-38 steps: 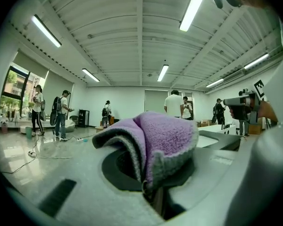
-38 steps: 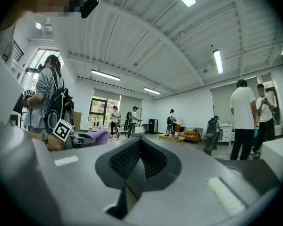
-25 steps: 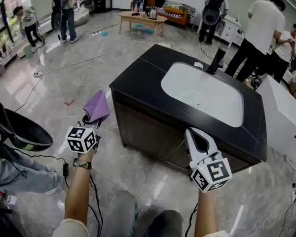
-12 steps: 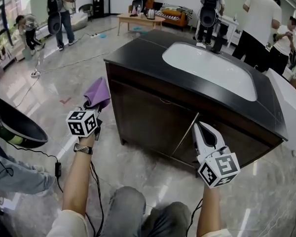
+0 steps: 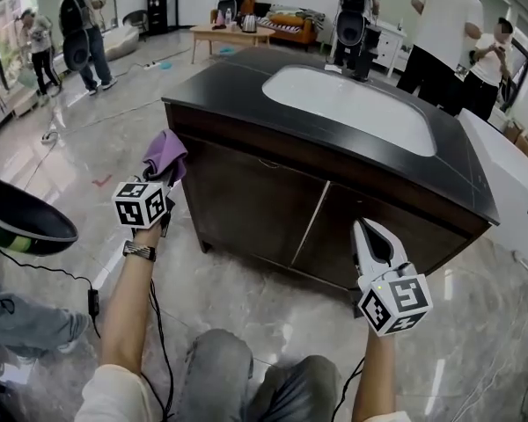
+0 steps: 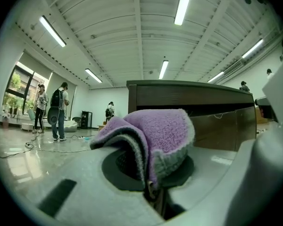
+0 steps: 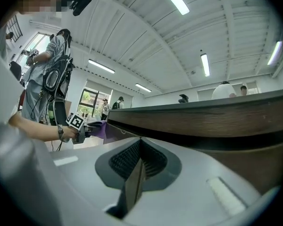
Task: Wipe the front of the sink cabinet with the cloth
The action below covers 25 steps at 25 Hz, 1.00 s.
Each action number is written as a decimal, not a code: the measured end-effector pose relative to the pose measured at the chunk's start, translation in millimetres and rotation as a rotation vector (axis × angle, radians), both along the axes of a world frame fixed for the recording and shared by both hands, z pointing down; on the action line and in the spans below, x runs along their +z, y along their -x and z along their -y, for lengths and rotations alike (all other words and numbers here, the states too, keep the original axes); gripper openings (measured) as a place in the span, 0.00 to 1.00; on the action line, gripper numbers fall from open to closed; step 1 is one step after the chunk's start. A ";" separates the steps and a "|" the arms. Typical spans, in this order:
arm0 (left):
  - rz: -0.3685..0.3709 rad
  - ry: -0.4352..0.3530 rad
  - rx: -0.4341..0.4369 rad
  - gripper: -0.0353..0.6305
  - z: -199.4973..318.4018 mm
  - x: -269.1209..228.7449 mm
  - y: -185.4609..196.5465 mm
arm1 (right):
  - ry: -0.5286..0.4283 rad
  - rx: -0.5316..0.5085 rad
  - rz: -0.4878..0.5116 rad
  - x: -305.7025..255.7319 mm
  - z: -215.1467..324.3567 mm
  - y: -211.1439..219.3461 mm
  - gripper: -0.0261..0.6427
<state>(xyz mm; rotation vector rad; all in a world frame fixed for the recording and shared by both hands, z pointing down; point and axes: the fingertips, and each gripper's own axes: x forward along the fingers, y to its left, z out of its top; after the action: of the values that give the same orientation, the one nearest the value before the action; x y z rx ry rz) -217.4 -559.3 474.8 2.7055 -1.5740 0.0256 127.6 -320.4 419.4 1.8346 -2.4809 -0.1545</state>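
The purple cloth (image 5: 165,154) is bunched up and pinched by its folded edge between the jaws of the left gripper (image 5: 162,178); the loose part stands in a soft hump above them. It sits in the air just beside the left front corner of the sink cabinet (image 5: 273,202), up near the top edge; whether it touches the wood cannot be told from these views. The cabinet's dark brown front shows two doors, the left door (image 5: 246,202) nearest the cloth and the right door (image 5: 383,236) further along. Low in front of that right door hovers the right gripper (image 5: 368,229), tips aimed at the cabinet, its jaws pressed together with nothing between them and apart from the door. On top of the cabinet lies a black countertop (image 5: 213,95) with a white basin (image 5: 352,108) set into it. The glossy stone floor (image 5: 246,293) spreads out from the cabinet's foot, and several people (image 5: 449,33) stand beyond its far side
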 end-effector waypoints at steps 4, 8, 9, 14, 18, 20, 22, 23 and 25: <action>-0.005 -0.016 0.034 0.12 -7.7 0.2 -22.8 | -0.001 0.052 0.001 1.1 -22.0 -27.0 0.05; 0.007 -0.033 0.069 0.12 -15.1 -5.9 -45.1 | -0.006 0.095 0.002 -1.8 -40.2 -46.5 0.05; 0.008 -0.033 0.077 0.12 -17.4 -6.3 -51.6 | -0.005 0.102 -0.001 -2.1 -43.3 -50.7 0.05; 0.054 -0.047 0.152 0.12 -34.1 -4.9 -95.8 | -0.005 0.146 0.006 -2.2 -61.6 -69.9 0.05; 0.067 -0.049 0.210 0.12 -44.3 -3.5 -124.6 | 0.000 0.180 0.005 -2.1 -75.3 -81.2 0.05; 0.061 -0.048 0.232 0.12 -51.2 -2.8 -139.5 | 0.002 0.197 0.009 -0.7 -82.3 -89.4 0.05; 0.064 -0.048 0.258 0.12 -60.3 -0.5 -156.1 | 0.005 0.212 0.011 0.6 -90.1 -96.4 0.05; 0.066 -0.048 0.274 0.12 -64.9 0.6 -165.0 | 0.005 0.219 0.010 0.6 -93.7 -99.3 0.05; 0.070 -0.049 0.306 0.12 -73.8 1.0 -182.2 | 0.005 0.233 0.008 -0.8 -100.4 -104.6 0.05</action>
<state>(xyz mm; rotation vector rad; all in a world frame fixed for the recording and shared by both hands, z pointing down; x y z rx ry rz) -35.2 -485.5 475.9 2.9872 -1.1725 0.0853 232.1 -220.0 418.6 2.1062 -2.2462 -0.1303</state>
